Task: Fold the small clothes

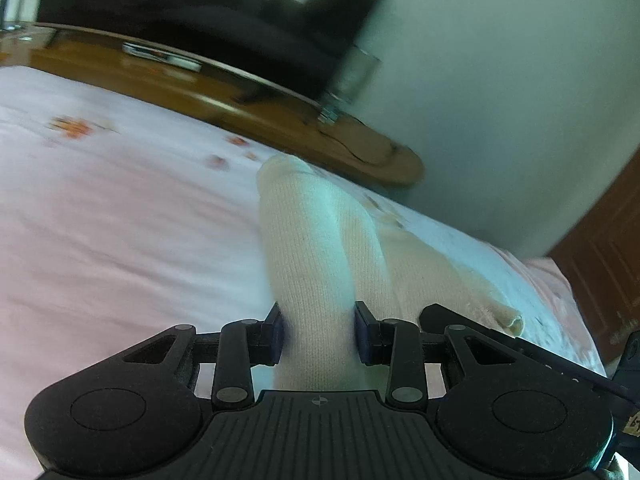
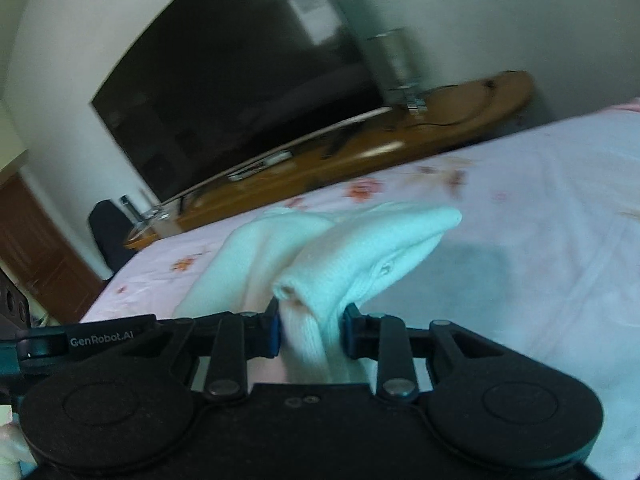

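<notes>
A small cream-white knitted garment point(image 1: 316, 248) is held up above a pink floral bedsheet point(image 1: 120, 216). My left gripper point(image 1: 319, 334) is shut on one end of it, the knit bunched between the blue pads. My right gripper point(image 2: 311, 330) is shut on another part of the same garment point(image 2: 352, 252), which folds over and droops forward toward the bed point(image 2: 540, 208). A sleeve end point(image 1: 512, 318) hangs at the right in the left wrist view, next to the other gripper's black body point(image 1: 520, 344).
A large dark TV point(image 2: 240, 76) stands on a long wooden console point(image 2: 360, 152) against the wall past the bed. A glass object point(image 2: 396, 64) sits on the console. A brown wooden door point(image 1: 600, 256) is at the side, and a dark chair point(image 2: 110, 236) stands by the console.
</notes>
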Motion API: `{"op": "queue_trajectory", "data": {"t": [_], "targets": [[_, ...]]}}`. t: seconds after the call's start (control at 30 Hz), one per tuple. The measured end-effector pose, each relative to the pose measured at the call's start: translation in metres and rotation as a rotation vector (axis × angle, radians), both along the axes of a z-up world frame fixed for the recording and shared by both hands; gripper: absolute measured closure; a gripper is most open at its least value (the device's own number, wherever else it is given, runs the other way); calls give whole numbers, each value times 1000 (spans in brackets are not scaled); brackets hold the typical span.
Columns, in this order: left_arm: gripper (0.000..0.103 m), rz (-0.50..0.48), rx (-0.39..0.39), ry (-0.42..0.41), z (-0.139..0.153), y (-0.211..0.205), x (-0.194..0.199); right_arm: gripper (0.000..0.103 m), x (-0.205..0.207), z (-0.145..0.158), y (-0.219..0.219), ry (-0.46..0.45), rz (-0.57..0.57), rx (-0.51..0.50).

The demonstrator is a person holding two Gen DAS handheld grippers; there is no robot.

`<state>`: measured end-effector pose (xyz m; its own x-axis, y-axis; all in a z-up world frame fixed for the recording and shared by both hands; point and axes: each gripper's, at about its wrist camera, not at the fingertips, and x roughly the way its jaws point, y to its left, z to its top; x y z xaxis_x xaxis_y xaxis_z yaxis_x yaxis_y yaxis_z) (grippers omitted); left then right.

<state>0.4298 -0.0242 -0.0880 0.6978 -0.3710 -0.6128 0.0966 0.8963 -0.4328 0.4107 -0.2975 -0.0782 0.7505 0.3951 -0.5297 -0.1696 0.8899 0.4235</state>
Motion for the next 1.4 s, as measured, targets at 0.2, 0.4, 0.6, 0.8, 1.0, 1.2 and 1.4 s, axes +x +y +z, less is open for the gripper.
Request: {"op": "queue_trajectory", "data": {"t": [0.2,0.4,0.6,0.8,1.0,1.2,1.4], "targets": [[68,56,40,-5,-4,99,-4,75,10,-11,95,-8,55,39],[68,91,59,30,-32,171,3,75,24,-33,173,-8,85,27],[56,70,85,109,-87,193,7,71,33,-79,197,120,63,-10],[53,72,137,-16,-48,192,1,48,19,-72,175,103,-89,-93],[53,49,167,-48,-33,177,34,74,21,-33,198,-36,-33,-226],[53,74,274,15,-63,161,55,78,53,-73,225,69,-6,-337],[53,90,280,43,-67,160,60,77,69,-84,233,82,-13,-376]]}}
